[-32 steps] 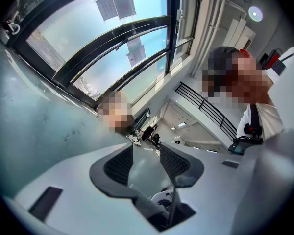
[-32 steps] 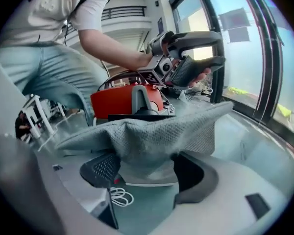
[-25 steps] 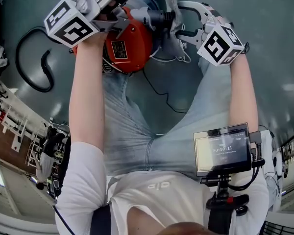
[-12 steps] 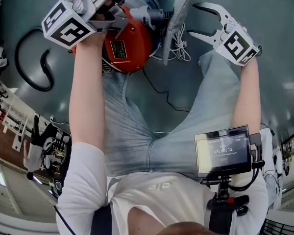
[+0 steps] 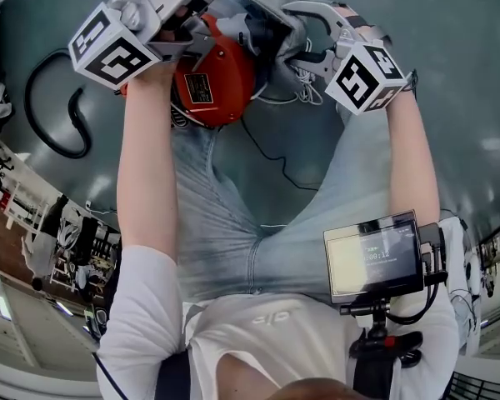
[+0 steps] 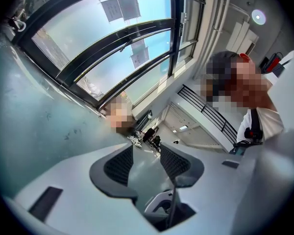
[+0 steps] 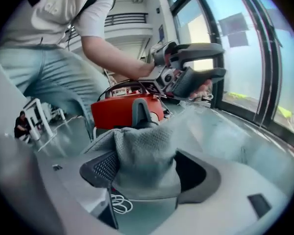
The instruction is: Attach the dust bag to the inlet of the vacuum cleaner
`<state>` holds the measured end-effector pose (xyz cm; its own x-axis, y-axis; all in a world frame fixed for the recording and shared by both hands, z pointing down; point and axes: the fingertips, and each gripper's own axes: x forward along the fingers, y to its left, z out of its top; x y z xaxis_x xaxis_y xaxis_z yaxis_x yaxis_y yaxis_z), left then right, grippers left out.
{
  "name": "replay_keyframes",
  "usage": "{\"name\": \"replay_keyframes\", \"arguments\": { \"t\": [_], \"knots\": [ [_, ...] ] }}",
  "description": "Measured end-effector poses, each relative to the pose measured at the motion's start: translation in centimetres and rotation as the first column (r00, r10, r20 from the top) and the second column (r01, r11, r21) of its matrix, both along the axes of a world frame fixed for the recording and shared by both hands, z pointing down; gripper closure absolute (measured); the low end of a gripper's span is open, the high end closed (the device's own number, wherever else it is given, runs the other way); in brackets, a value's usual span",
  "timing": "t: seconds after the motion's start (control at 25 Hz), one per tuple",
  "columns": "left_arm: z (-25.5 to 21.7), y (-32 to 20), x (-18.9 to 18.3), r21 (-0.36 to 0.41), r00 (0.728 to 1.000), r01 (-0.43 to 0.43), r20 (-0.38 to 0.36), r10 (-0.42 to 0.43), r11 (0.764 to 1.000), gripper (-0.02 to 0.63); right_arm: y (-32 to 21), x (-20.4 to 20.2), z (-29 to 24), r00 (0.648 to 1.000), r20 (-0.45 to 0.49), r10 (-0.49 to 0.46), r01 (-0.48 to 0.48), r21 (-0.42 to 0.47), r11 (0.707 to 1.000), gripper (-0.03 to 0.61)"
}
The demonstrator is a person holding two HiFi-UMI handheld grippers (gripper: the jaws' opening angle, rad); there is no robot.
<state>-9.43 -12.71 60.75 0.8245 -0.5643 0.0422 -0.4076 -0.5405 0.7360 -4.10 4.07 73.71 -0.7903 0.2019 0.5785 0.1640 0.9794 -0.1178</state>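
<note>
The orange-red vacuum cleaner [image 5: 212, 77] [image 7: 117, 112] lies on the floor between the person's legs. My left gripper [image 7: 213, 61] [image 6: 147, 153] lies over its top, held level, jaws open and empty; in the head view only its marker cube [image 5: 117, 48] and body show clearly. The grey mesh dust bag [image 5: 265, 15] [image 7: 144, 155] hangs at the vacuum's right end, covering the inlet. My right gripper [image 5: 287, 33] [image 7: 147, 173] reaches in from the right. Its jaws stand part open with the bag's bunched fabric between them. I cannot see whether the bag's mouth sits on the inlet.
A white coiled cord [image 5: 304, 86] [image 7: 118, 203] lies below the bag. A thin black cable [image 5: 275, 161] trails toward the person. A black hose [image 5: 54, 107] curls on the grey floor at left. A small monitor [image 5: 375, 257] hangs on the chest rig.
Half a second ago my right gripper had swung right, clear of the bag, jaws empty. It has now come back left and the bag's fabric is between its jaws. The left gripper stayed put.
</note>
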Motion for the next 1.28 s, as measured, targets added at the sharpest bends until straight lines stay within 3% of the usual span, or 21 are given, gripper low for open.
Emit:
{"name": "replay_keyframes", "arguments": {
  "t": [0.16, 0.32, 0.48, 0.64, 0.76, 0.88, 0.96, 1.04, 1.2, 1.28],
  "knots": [
    [-0.1, -0.4, -0.5, 0.000, 0.999, 0.028, -0.022, -0.028, 1.000, 0.431, -0.8, 5.2, 0.1, 0.996, -0.006, 0.094, -0.094, -0.125, 0.988, 0.236],
    [-0.1, -0.3, -0.4, -0.001, 1.000, 0.026, -0.016, -0.026, 1.000, 0.431, 0.5, 3.4, -0.3, 0.999, 0.035, 0.034, -0.031, -0.062, 0.998, 0.236],
    [0.1, -0.2, -0.3, -0.006, 1.000, 0.018, -0.016, -0.018, 1.000, 0.431, 0.5, 1.2, -0.1, 0.999, -0.029, -0.025, 0.026, 0.039, 0.999, 0.236],
    [0.1, -0.3, -0.5, -0.004, 1.000, 0.024, -0.015, -0.024, 1.000, 0.431, 0.4, 0.1, 0.3, 0.990, -0.081, -0.116, 0.120, 0.047, 0.992, 0.236],
    [0.0, -0.4, -0.9, -0.010, 0.999, 0.046, -0.026, -0.046, 0.999, 0.431, 0.3, 1.9, -0.2, 0.995, -0.027, -0.094, 0.092, -0.051, 0.994, 0.236],
    [-0.2, -0.6, -1.0, -0.006, 0.998, 0.055, -0.039, -0.055, 0.998, 0.433, -1.7, 5.3, -2.2, 0.999, 0.054, 0.005, 0.007, -0.211, 0.977, 0.239],
    [-0.2, -0.6, -1.0, -0.005, 0.998, 0.053, -0.036, -0.054, 0.999, 0.431, -1.9, 5.7, -3.3, 0.998, 0.053, 0.027, -0.011, -0.279, 0.960, 0.311],
    [-0.3, -0.5, -0.9, -0.004, 0.998, 0.049, -0.031, -0.049, 0.999, 0.431, -0.7, 4.3, -2.8, 0.999, 0.021, -0.029, 0.034, -0.243, 0.969, 0.311],
    [-0.3, -0.5, -0.7, -0.004, 0.999, 0.042, -0.031, -0.042, 0.999, 0.431, 0.2, 0.6, -2.1, 0.993, -0.007, -0.118, 0.117, -0.081, 0.990, 0.310],
    [-0.2, -0.4, -0.5, -0.002, 0.999, 0.031, -0.025, -0.031, 1.000, 0.431, 0.1, 0.2, -1.7, 0.989, -0.047, -0.137, 0.134, -0.067, 0.989, 0.310]
  ]
}}
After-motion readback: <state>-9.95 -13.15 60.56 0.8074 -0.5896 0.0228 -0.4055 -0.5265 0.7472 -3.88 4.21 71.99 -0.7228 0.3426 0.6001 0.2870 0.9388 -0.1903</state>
